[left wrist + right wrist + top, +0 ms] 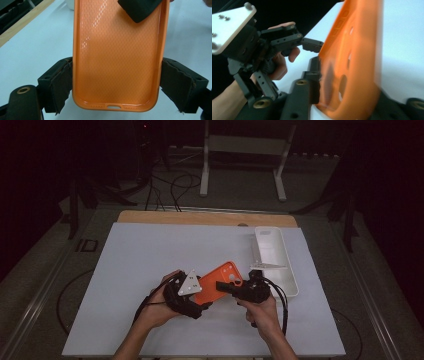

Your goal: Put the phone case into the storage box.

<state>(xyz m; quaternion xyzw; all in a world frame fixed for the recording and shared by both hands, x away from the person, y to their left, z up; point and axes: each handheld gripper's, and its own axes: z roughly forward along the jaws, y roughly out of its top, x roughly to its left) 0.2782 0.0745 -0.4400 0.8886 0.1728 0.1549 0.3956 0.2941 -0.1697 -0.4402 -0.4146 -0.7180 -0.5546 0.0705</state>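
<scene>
While the orange phone case (216, 284) hangs just above the white tabletop (150, 270) near its front edge, both grippers have hold of it. The left gripper (187, 295) clamps the case across its width near the bottom end, its pads (60, 86) pressing on the two long sides with the open inside of the case facing its camera. The right gripper (235, 287) has its jaws closed on the camera-cutout end, one jaw inside the shell and one behind it, as the right gripper view suggests, though that picture is blurred. To the far right lies a white tray (287, 275), and what rests in it at its far end cannot be told for certain. The step in hand looks like a two-handed hold on the case, perhaps to steady or flex it before something is fitted into it or it is moved to the tray. The next move likely calls for one gripper to keep a firm hold as the other lets go, so the soft shell does not twist or slip free.
</scene>
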